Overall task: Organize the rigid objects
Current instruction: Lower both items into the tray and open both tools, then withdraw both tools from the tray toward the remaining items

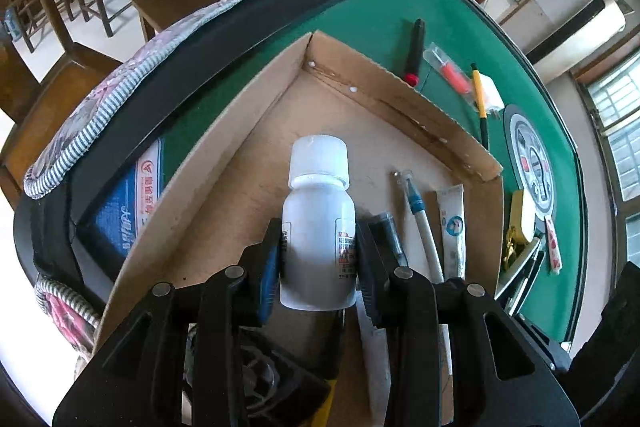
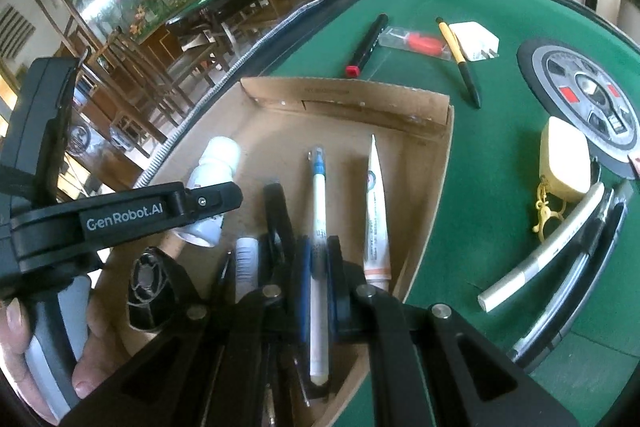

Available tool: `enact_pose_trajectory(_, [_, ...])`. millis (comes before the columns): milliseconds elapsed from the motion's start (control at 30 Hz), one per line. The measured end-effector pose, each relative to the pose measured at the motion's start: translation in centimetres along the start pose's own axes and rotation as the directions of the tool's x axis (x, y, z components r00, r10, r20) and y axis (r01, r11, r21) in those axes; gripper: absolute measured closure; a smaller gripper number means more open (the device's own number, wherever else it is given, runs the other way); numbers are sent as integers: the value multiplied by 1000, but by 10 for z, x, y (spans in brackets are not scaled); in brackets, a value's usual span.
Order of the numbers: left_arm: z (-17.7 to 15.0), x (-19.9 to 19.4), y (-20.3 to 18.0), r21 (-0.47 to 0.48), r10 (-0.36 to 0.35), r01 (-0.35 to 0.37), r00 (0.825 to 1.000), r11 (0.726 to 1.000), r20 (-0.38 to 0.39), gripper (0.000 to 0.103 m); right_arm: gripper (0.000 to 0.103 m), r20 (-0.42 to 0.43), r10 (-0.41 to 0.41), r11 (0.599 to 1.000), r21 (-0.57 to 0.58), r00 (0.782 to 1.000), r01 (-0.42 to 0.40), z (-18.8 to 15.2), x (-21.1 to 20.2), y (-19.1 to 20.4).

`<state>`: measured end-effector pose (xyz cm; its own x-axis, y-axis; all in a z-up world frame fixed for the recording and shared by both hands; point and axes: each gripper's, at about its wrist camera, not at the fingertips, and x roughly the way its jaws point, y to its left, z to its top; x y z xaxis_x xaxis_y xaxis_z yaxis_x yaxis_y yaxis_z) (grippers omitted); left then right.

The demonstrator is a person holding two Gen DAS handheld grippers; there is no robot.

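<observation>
White bottle – clamped at its body by the left gripper, centre of the left wrist frame, over the floor of the cardboard tray. White pen – pinched between the closed pads of the right gripper, lower centre of the right wrist frame, also over the tray. A white tube lies in the tray just right of the pen. Outside, upper right on the green worktop: black marker (red end), yellow-black pen, white charger.
</observation>
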<state>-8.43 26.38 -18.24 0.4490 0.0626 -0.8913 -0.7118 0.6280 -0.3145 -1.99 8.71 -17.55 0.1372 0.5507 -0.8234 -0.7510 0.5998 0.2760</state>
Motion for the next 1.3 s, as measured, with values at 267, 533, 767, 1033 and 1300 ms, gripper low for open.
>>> enact_pose_trajectory(267, [2, 0, 1, 3, 15, -15, 1000, 1000, 3, 69, 98, -18, -21, 1000, -11, 1000, 21, 2, 9, 6])
enact_pose_trajectory(533, [1, 1, -2, 26, 38, -38, 999, 999, 12, 68, 97, -22, -34, 999, -10, 999, 34, 1, 8, 5])
enact_pose_trajectory(767, [-7, -7, -5, 36, 14, -15, 1000, 999, 25, 64, 96, -21, 26, 1000, 14, 999, -26, -2, 0, 0])
enact_pose_trajectory(1033, [-43, -52, -36, 134, -46, 28, 990, 991, 135, 47, 77, 75, 172, 982, 65, 982, -177, -30, -54, -23])
enact_pose_trajectory(1300, [-95, -75, -90, 277, -148, 111, 983, 954, 113, 47, 62, 143, 161, 959, 209, 976, -189, -75, -97, -75])
